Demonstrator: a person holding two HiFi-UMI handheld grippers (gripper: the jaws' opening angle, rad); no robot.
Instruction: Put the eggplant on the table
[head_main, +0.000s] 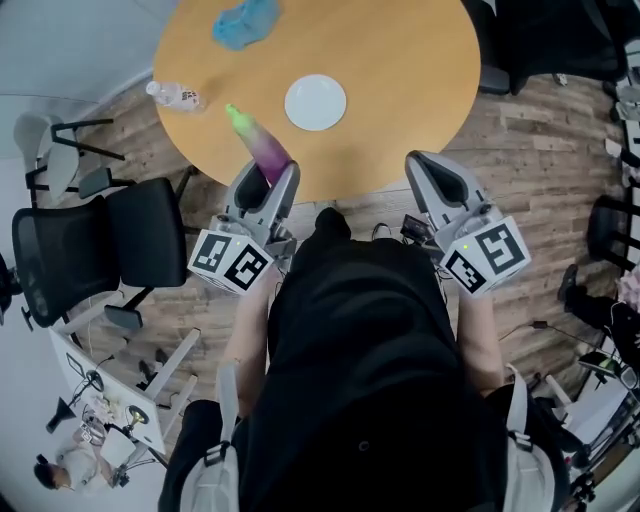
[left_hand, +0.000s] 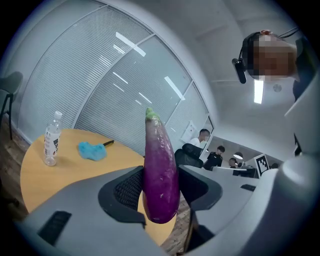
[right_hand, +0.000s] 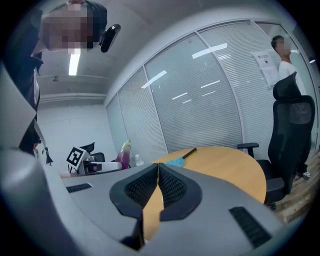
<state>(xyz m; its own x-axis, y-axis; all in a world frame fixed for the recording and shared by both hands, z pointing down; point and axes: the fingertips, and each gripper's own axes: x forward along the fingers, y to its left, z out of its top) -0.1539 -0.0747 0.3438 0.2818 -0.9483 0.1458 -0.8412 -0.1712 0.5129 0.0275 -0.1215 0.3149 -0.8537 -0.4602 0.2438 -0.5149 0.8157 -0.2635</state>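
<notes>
The left tongs (left_hand: 159, 192) pinch the eggplant (left_hand: 160, 160) by its fat end, held off the bench (head_main: 400, 60) at its near edge. The right tongs (right_hand: 157, 176) are pressed together, empty. This looks like the carrying step; next, lower the eggplant onto bare bench ahead and release.

My gripper (left_hand: 160, 192) is clamped on the eggplant (left_hand: 159, 160), pads on both sides near its fat purple end, green tip up, approx. upright. Behind the eggplant: round wooden table (left_hand: 75, 172). Left of the eggplant, on the table: blue cloth (left_hand: 92, 151), then clear bottle (left_hand: 51, 142) w/ label, farther left. Right of the eggplant, far back: seated people (left_hand: 210, 155).
</notes>
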